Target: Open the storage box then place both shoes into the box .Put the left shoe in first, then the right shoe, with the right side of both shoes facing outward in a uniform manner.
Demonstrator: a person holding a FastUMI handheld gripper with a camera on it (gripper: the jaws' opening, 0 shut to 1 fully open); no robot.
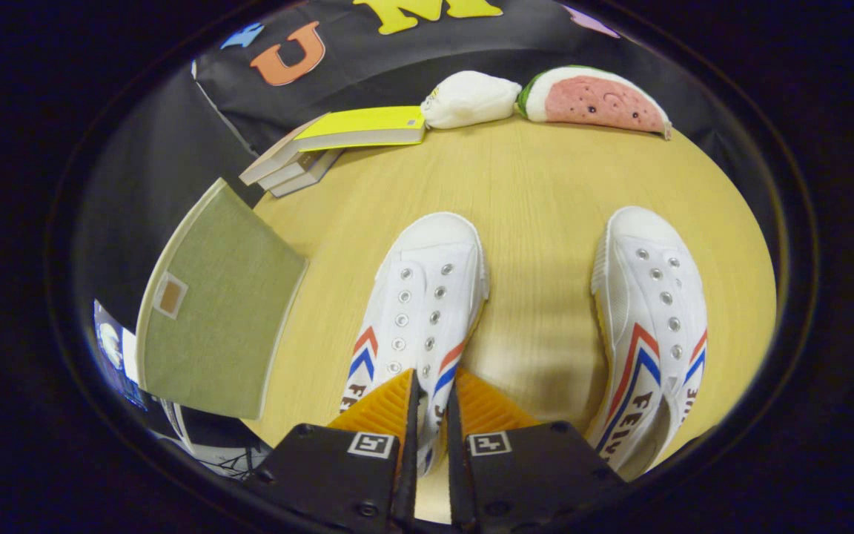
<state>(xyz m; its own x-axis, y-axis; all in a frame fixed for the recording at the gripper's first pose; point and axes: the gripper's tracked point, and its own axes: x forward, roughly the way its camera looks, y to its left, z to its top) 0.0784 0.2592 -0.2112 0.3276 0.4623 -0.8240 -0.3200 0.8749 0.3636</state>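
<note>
Two white sneakers lay on the tabletop (545, 185); the claw (433, 400) had nearly closed, pinching the left shoe (419, 297) at its collar. Lifting it level toward the green storage box (212, 311) beside it seemed wise; the right shoe (653, 311) waited apart.

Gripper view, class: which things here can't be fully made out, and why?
- Left shoe: heel hidden behind the gripper, whose fingers sit close together around its side wall; actual pressing unclear.
- Right shoe: heel cut off.
- Green storage box: inside hidden.

Recording booth; black cloth wall (471, 52), wooden table (545, 185)
</note>
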